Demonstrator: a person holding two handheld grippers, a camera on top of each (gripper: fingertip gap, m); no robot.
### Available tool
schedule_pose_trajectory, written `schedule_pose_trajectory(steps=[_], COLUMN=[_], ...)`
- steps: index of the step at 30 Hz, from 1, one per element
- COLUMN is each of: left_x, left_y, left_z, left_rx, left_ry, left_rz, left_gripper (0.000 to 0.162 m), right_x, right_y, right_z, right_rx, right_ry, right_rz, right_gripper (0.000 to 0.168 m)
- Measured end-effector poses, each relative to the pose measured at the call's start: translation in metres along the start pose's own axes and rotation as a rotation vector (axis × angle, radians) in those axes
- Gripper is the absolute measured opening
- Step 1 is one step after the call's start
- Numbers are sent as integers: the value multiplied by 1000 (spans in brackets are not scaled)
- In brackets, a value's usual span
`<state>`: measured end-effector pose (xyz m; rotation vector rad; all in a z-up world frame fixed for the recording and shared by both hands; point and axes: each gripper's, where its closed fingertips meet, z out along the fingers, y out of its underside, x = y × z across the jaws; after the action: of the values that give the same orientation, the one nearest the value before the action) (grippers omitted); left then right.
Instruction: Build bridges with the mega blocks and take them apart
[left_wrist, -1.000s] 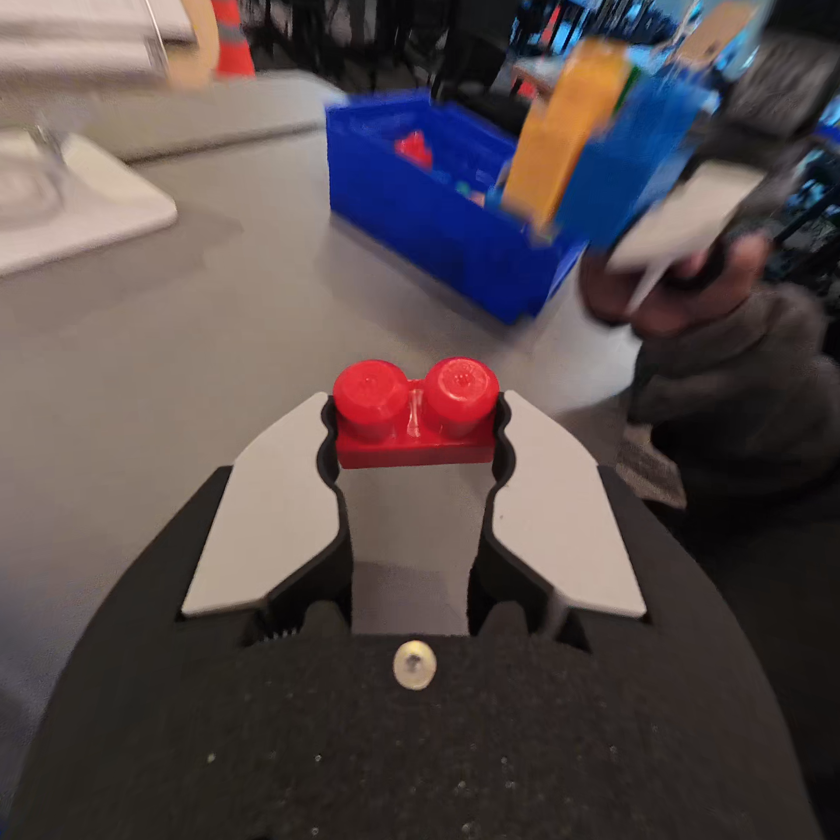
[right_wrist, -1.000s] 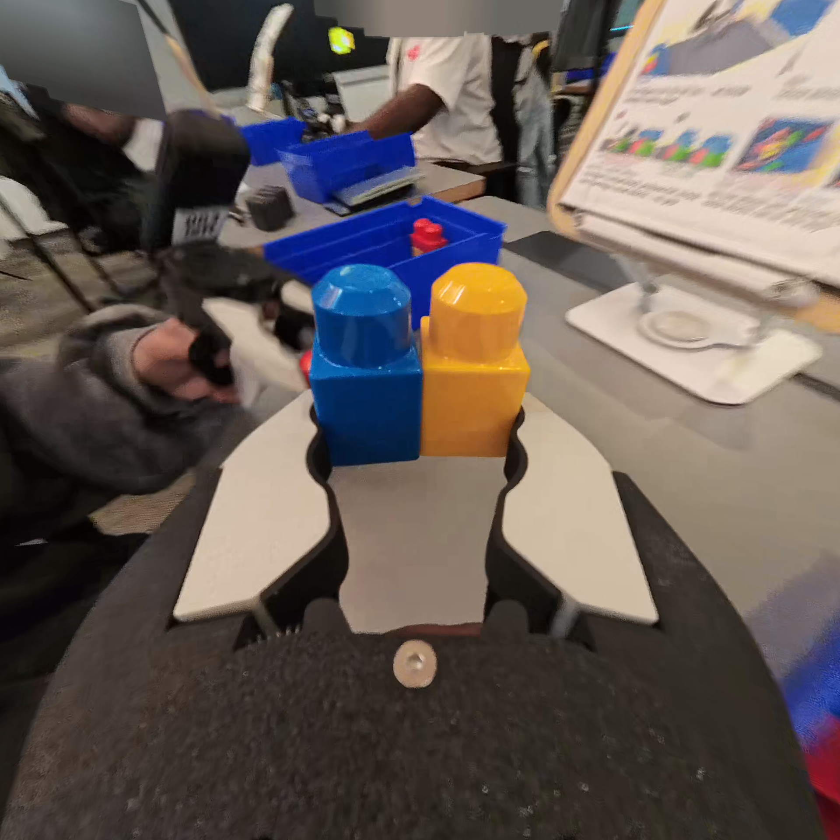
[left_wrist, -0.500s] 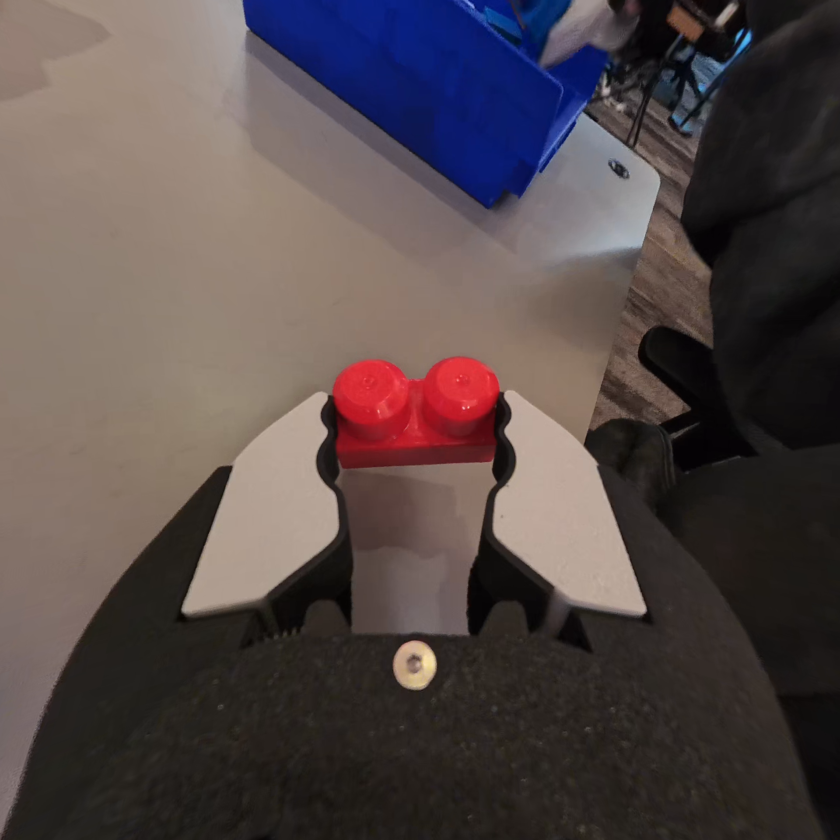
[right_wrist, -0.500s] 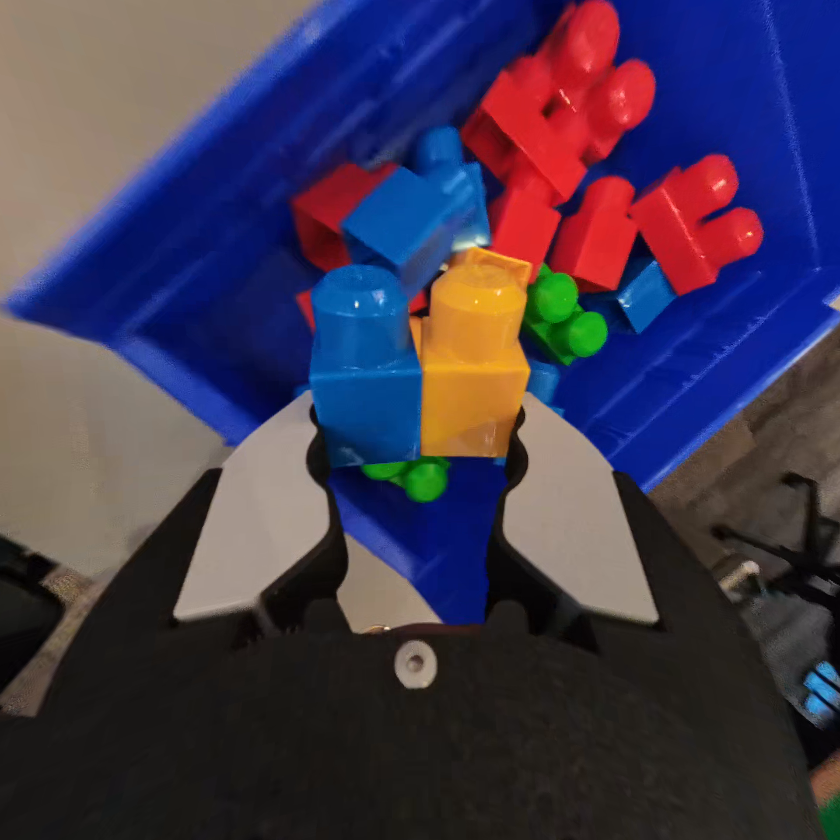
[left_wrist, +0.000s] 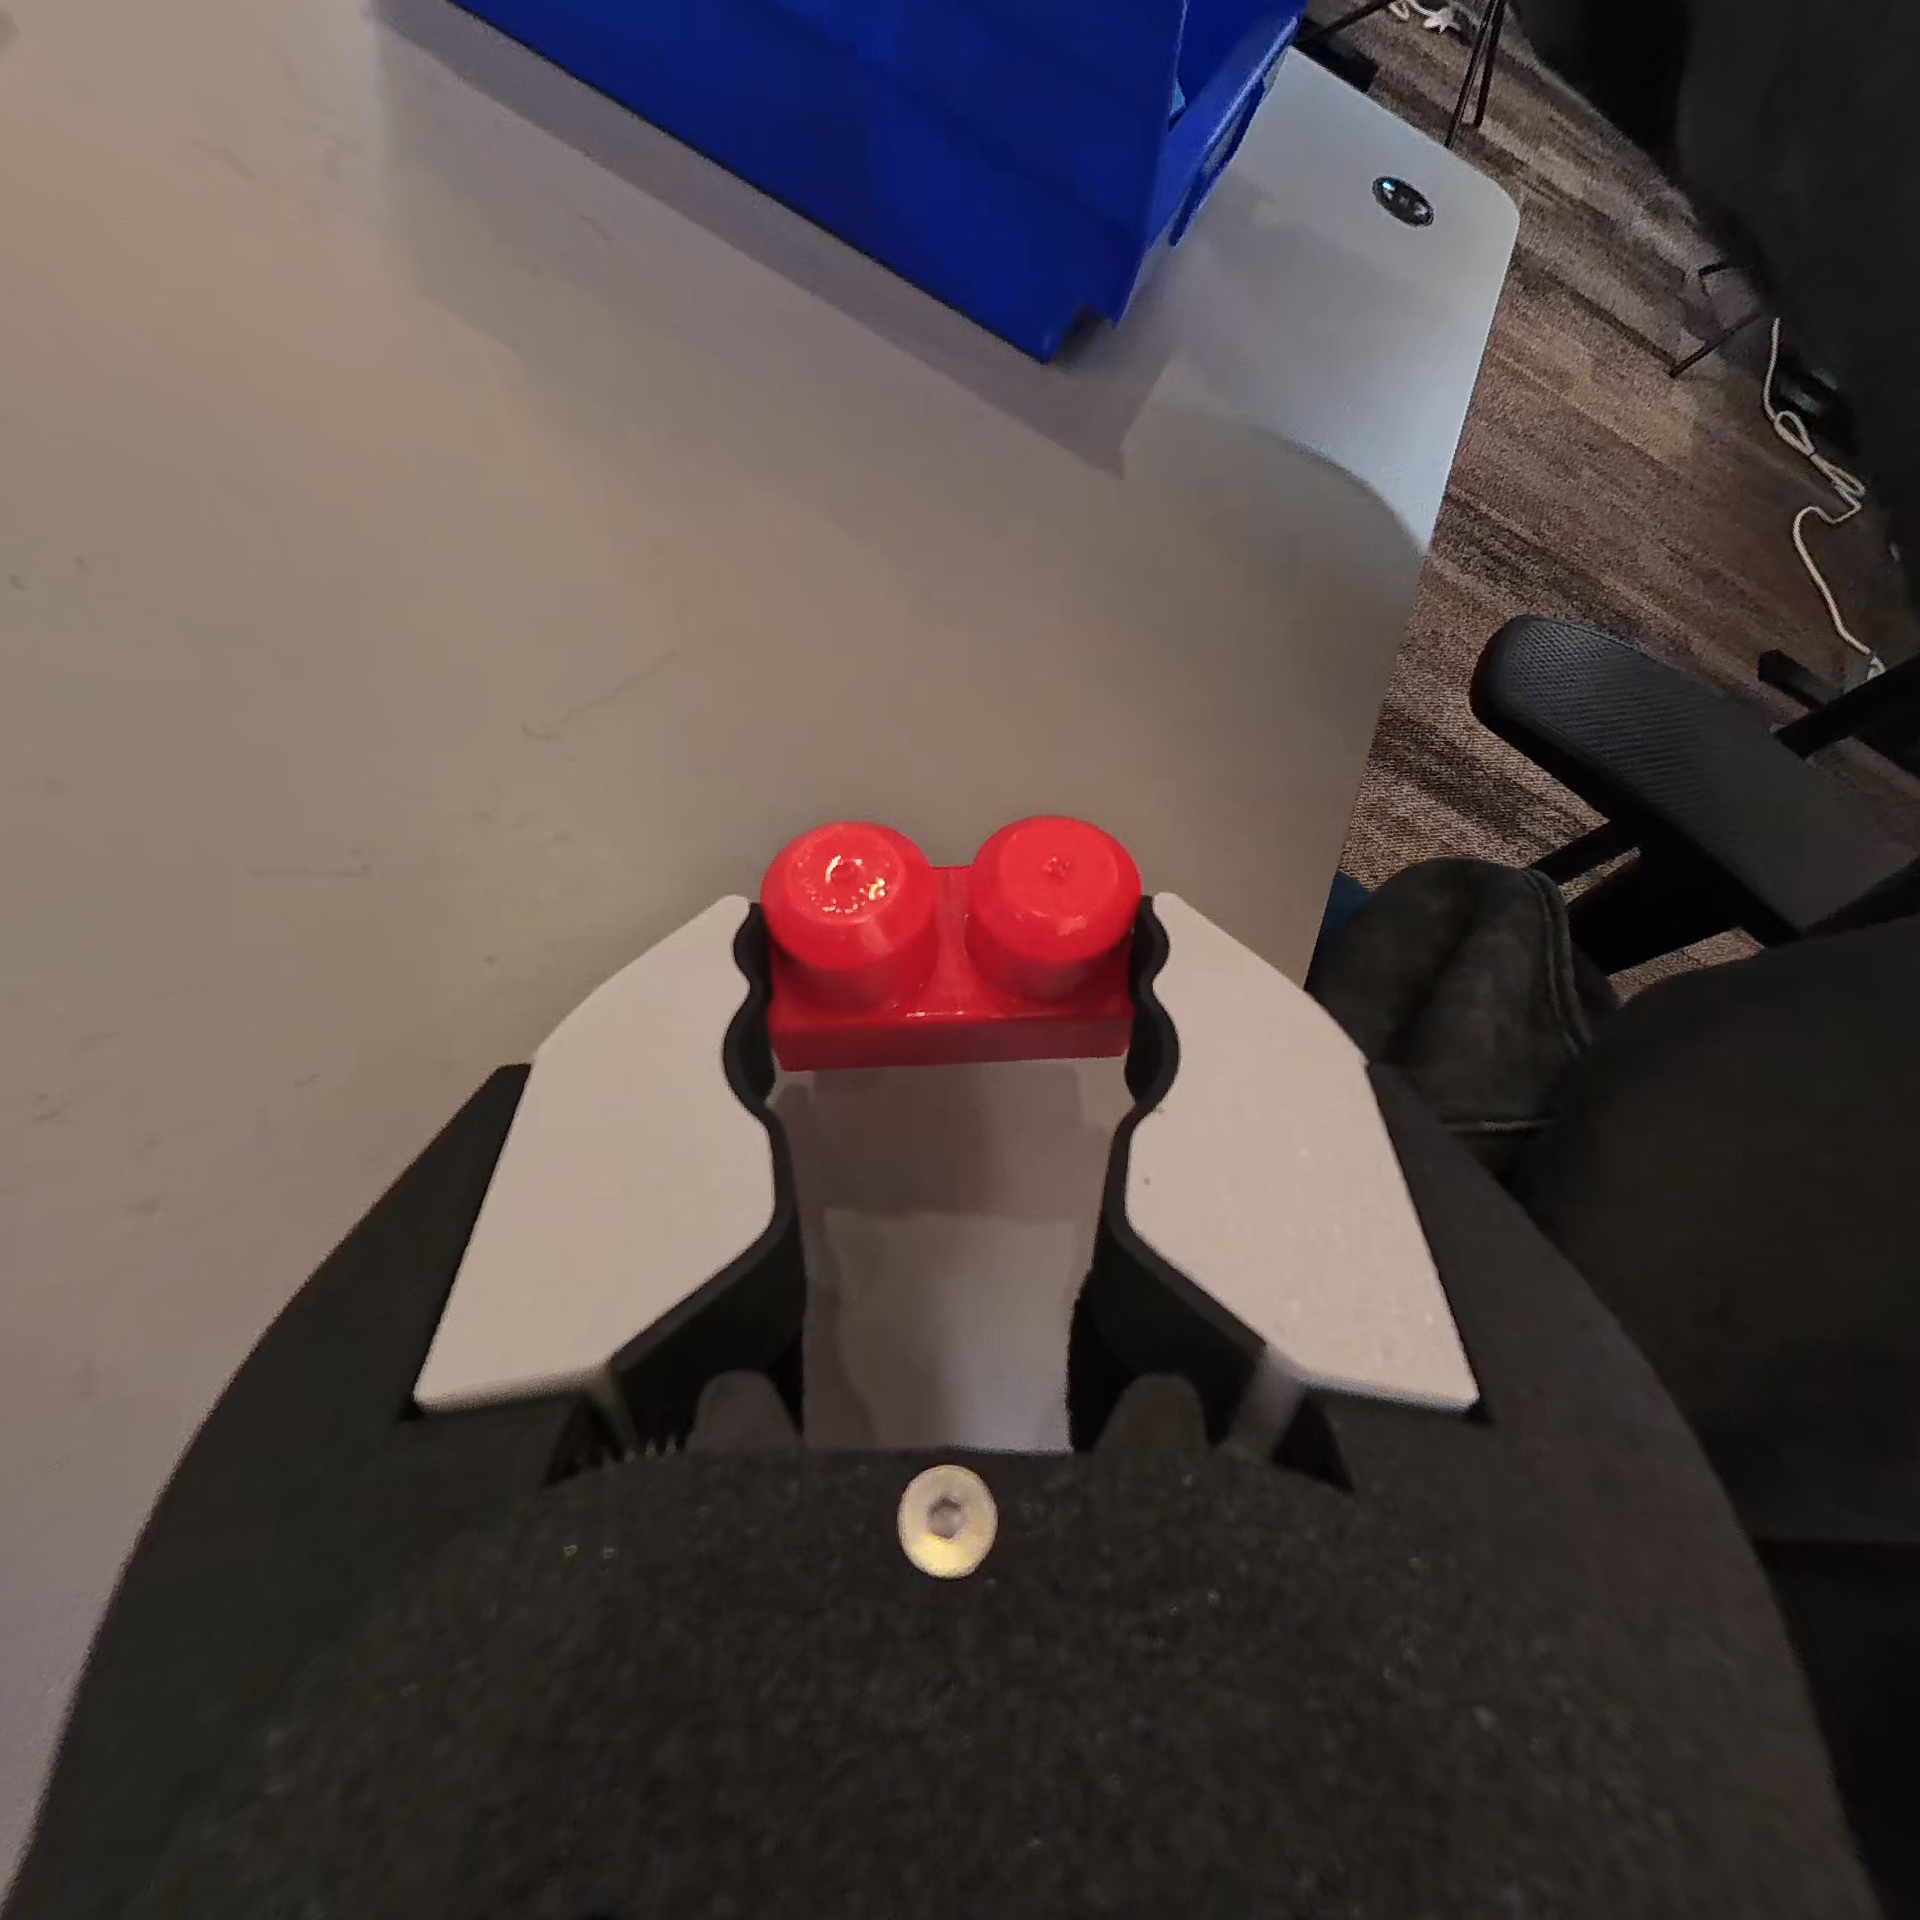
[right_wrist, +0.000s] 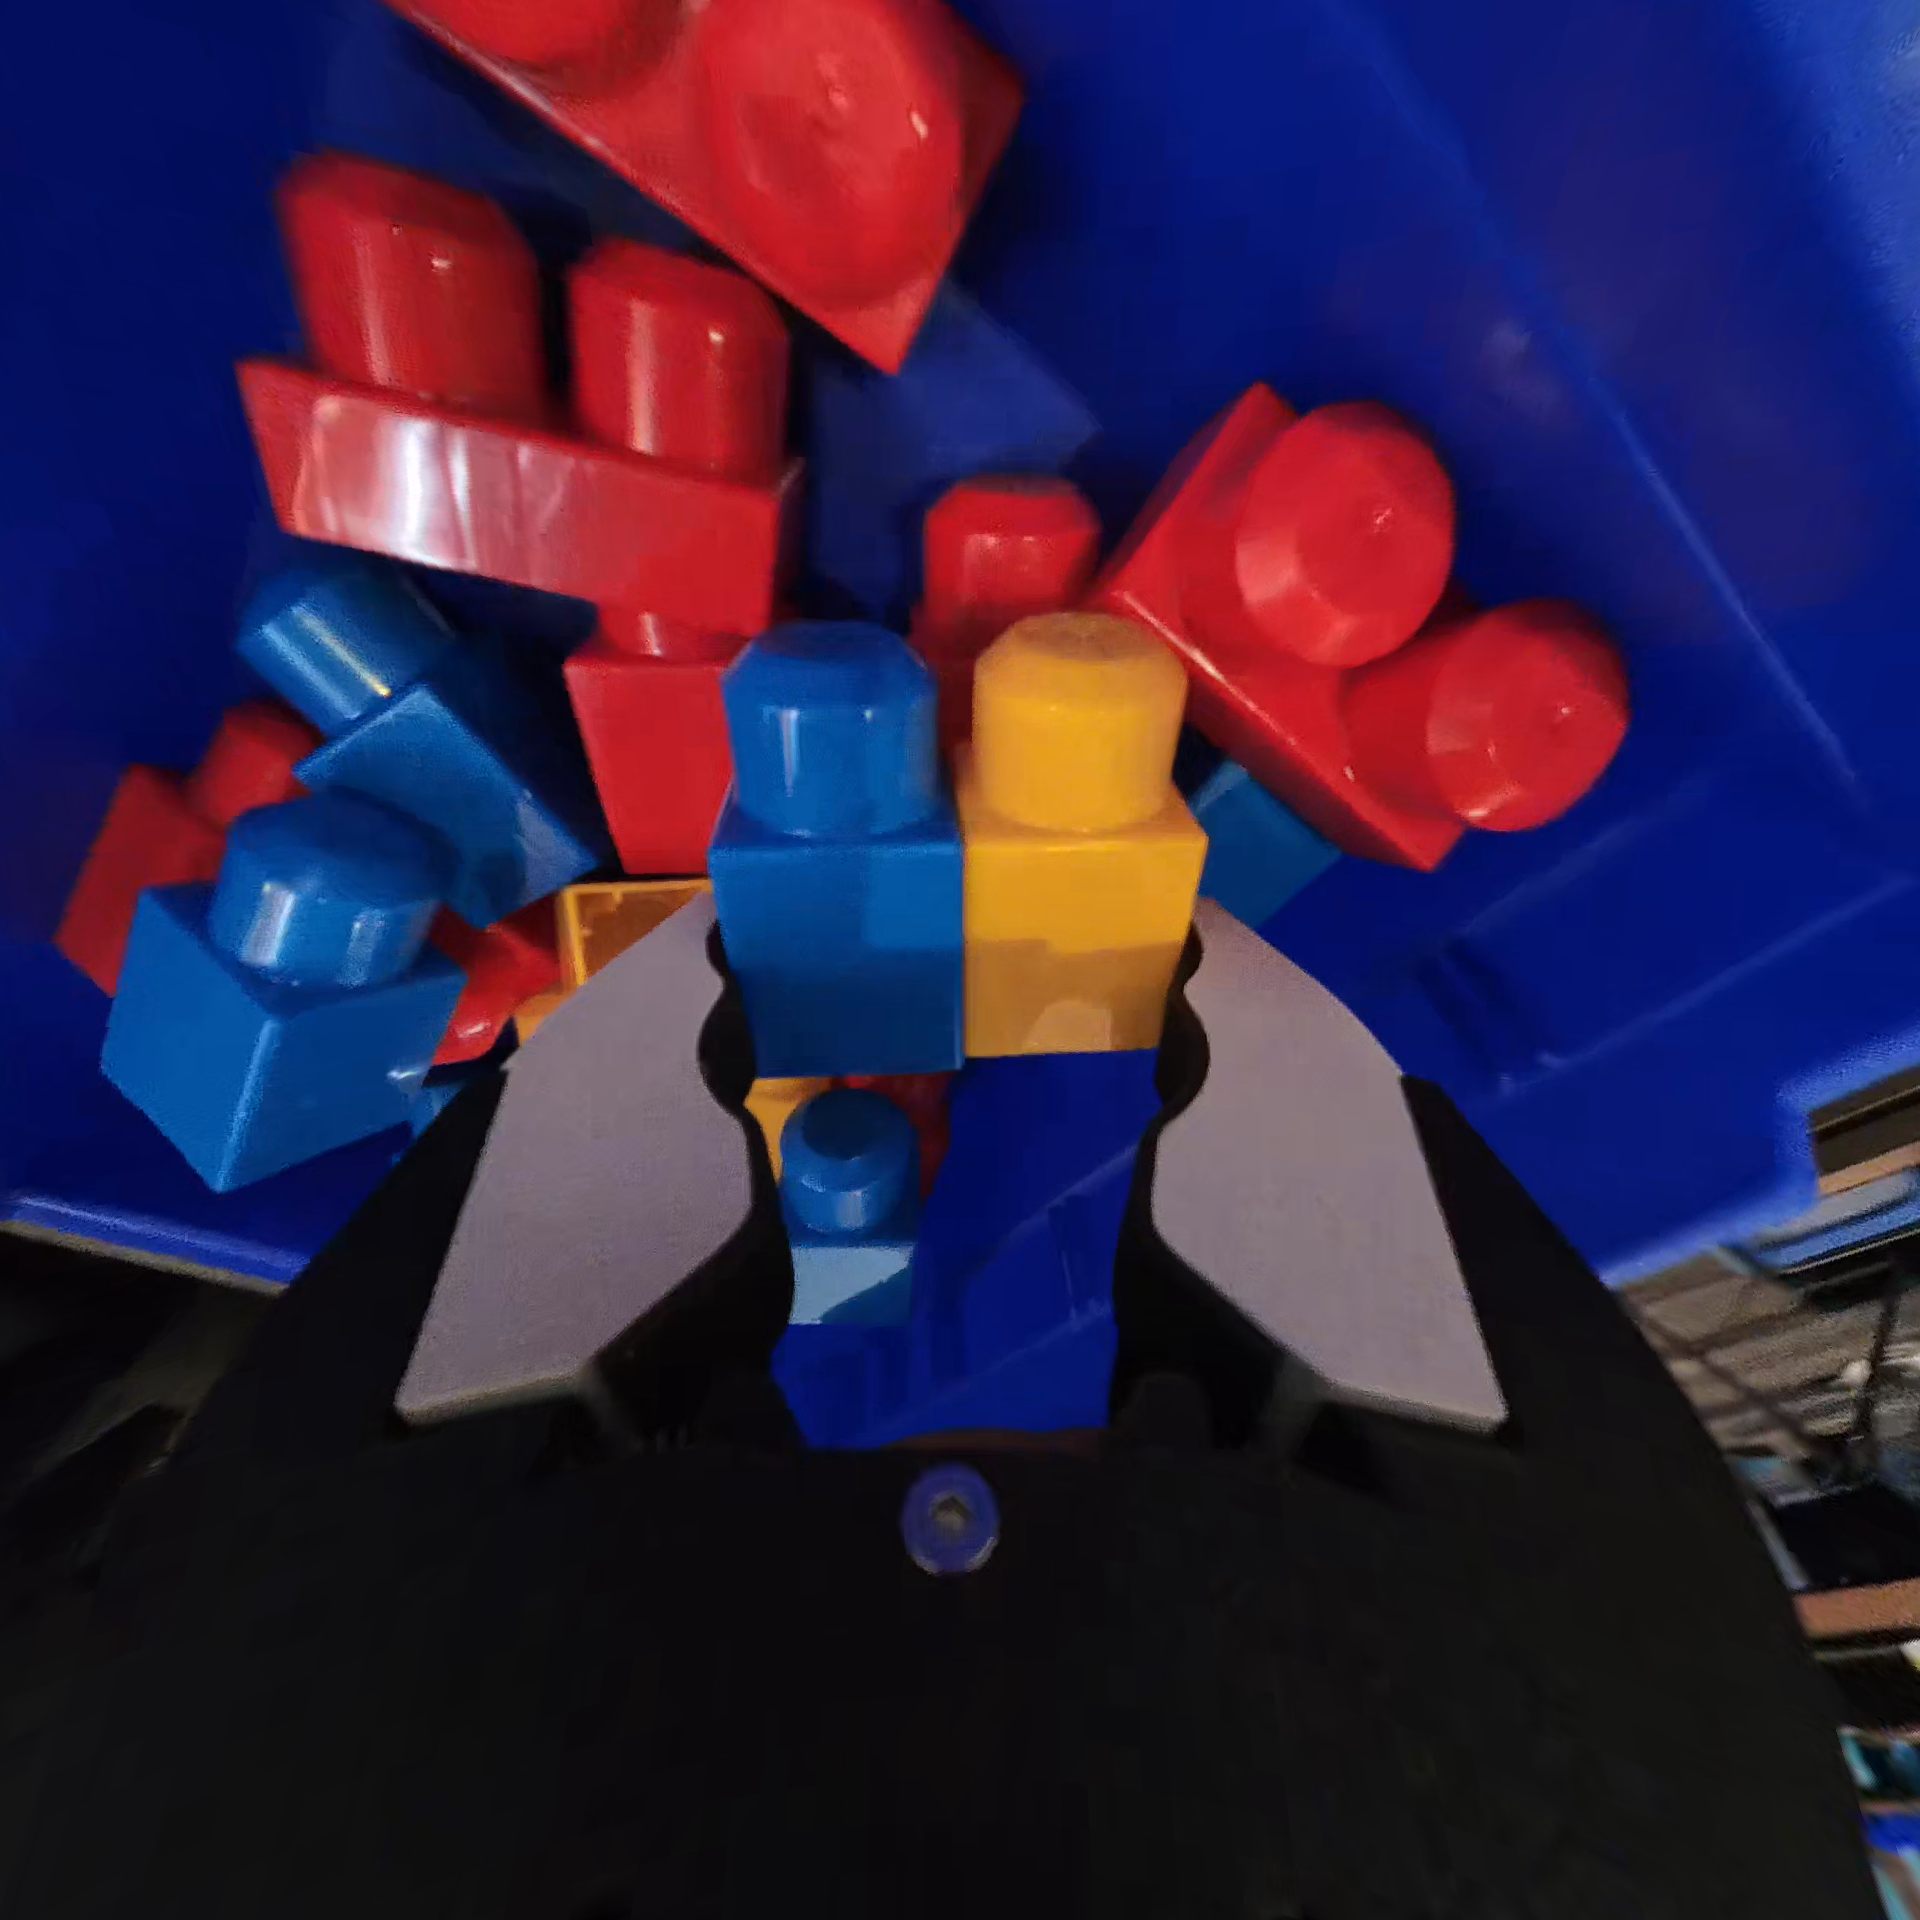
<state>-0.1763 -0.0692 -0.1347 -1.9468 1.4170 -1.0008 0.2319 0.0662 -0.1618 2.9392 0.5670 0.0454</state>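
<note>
- Gripping a flat red two-stud block (left_wrist: 948, 971) by its two short ends, the left gripper (left_wrist: 948, 987) held it studs-up above the grey worktop (left_wrist: 416, 623), close to that worktop's right edge.
- The right gripper (right_wrist: 956, 966) was clamped on a blue one-stud block (right_wrist: 836, 894) and a yellow one-stud block (right_wrist: 1081, 883), pressed side by side between its fingers (right_wrist: 592, 1174), both with studs pointing away from the camera.
- That pair hung inside the blue bin (right_wrist: 1558, 260), over a loose heap of blocks.
- In the heap lay several red two-stud blocks (right_wrist: 520, 457), tilted at different angles, toward the bin's far wall and right wall.
- Two more blue single blocks (right_wrist: 281, 997) sat by the bin's left side, one leaning on the other.
- A small blue block (right_wrist: 850, 1195) showed below the held pair, between the fingers.
- In the left wrist view the bin's outer wall (left_wrist: 883, 135) stood at the worktop's far edge, near its right corner.
- Beyond the right edge were a dark patterned floor (left_wrist: 1621, 436), a white cable (left_wrist: 1818, 499) and a black chair (left_wrist: 1662, 748).
</note>
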Motion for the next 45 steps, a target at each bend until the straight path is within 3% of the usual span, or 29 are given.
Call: schedule_pose_trajectory(steps=[4,7,10,13,15,18,20,22,24,27,33,38,45], left_x=[-2,-4,-10,-17,-21,-31,-36,-41,-48,-69,-104,-109,-109], left_y=[6,6,6,5,4,5,5,2,-6,-22,-39,-36,-33], left_z=[0,-4,-11,-15,-15,-13,-11,-8,-2,11,51,73,72], left_rx=[-13,-2,8,15,16,6,-6,-13,-33,-93,-256,-302,-267], left_ry=[-1,-1,-21,-29,-40,-68,-84,-92,-90,-125,-62,38,47], left_rz=[-7,-17,-17,-28,-30,-31,-29,-24,-11,74,415,477,485], left_gripper=[66,66,66,66,66,66,66,66,66,66,66,66,67], right_x=[3,0,-33,-123,-208,-342,-403,-433,-444,-435,-422,-420,-416], right_y=[0,1,-6,4,19,49,63,69,71,64,63,63,59], right_z=[0,-31,-102,-155,-156,-122,-99,-79,-66,-55,-47,-39,-32], right_rx=[-44,46,424,867,1067,1227,1277,1277,1265,1289,1291,1267,1244], right_ry=[-28,41,114,81,-72,-470,-734,-886,-944,-848,-760,-693,-709], right_rz=[51,-9,-49,-172,-296,-504,-509,-453,-413,-382,-367,-389,-367], right_gripper=[80,91,83,82,75,70,69,69,68,64,61,59,60])
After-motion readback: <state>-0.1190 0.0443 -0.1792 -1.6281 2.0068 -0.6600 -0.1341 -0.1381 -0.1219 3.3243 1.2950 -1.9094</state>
